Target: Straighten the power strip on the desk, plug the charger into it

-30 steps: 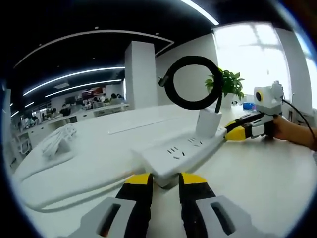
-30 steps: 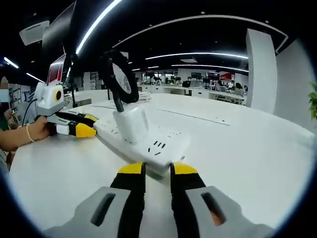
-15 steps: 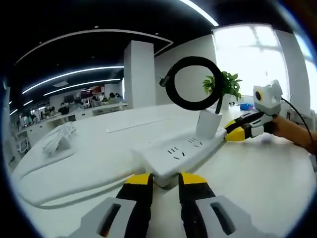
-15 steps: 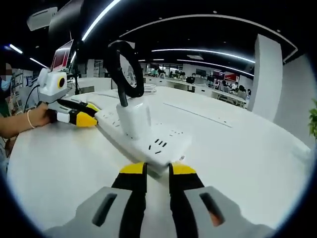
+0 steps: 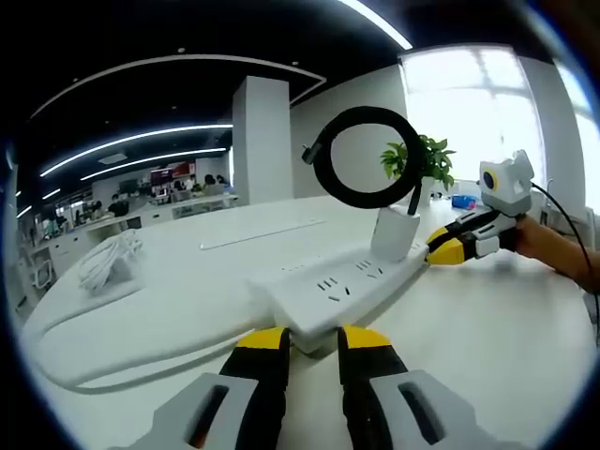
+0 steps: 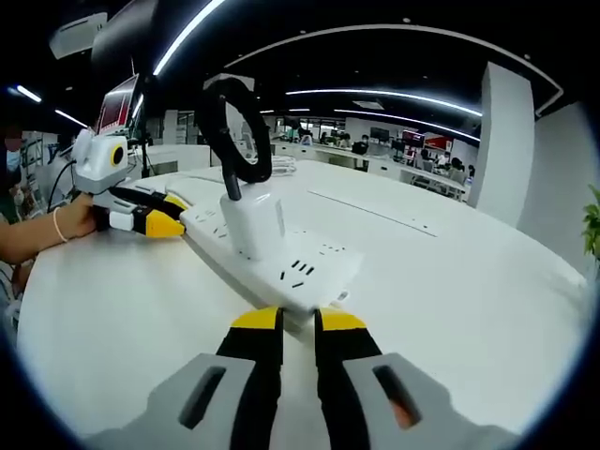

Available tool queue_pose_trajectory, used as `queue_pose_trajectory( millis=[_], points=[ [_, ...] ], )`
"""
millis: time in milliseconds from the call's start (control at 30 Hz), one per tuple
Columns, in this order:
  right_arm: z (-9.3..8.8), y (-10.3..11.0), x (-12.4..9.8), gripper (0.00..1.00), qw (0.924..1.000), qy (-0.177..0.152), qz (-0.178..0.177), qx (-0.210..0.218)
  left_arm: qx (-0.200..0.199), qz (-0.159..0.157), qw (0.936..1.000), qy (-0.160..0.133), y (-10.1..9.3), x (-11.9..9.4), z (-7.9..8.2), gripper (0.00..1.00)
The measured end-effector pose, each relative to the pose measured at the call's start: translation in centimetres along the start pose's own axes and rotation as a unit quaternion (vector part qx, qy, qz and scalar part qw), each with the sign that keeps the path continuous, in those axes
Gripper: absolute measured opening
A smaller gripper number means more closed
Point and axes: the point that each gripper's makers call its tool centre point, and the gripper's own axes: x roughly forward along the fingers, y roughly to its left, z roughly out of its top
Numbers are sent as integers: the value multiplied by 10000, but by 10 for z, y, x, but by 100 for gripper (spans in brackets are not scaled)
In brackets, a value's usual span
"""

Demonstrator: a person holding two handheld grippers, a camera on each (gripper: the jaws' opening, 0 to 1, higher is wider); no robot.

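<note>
The white power strip (image 5: 328,291) lies on the white desk (image 5: 487,366), and its cord (image 5: 112,375) curves off to the left. A white charger (image 5: 394,234) stands plugged into it, with a black cable coil (image 5: 366,155) above. My left gripper (image 5: 314,342) is closed on the strip's near end. In the right gripper view the strip (image 6: 281,267) and charger (image 6: 253,225) run away from my right gripper (image 6: 298,323). Its jaws are almost together just below the strip's end. The left gripper (image 6: 159,220) sits at the far end there, and the right gripper (image 5: 448,248) at the far end in the left gripper view.
A bundle of white cable (image 5: 108,262) lies at the desk's far left. A potted plant (image 5: 422,159) stands behind the charger. A person's hand (image 6: 47,239) holds the left gripper, and a monitor (image 6: 112,112) rises behind it. The desk to the right (image 6: 450,281) is bare.
The right gripper's jaws have drawn closer together, and the strip's end now sits just beyond their tips instead of between them. The left gripper keeps its place on the strip.
</note>
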Motion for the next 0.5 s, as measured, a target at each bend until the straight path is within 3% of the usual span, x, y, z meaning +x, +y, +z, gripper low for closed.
queue_pose_trajectory(
  millis=[500],
  points=[
    [0,0,0,12,10000,-26,74,35,90,-12,9999,-58,2,3,0,22]
  ],
)
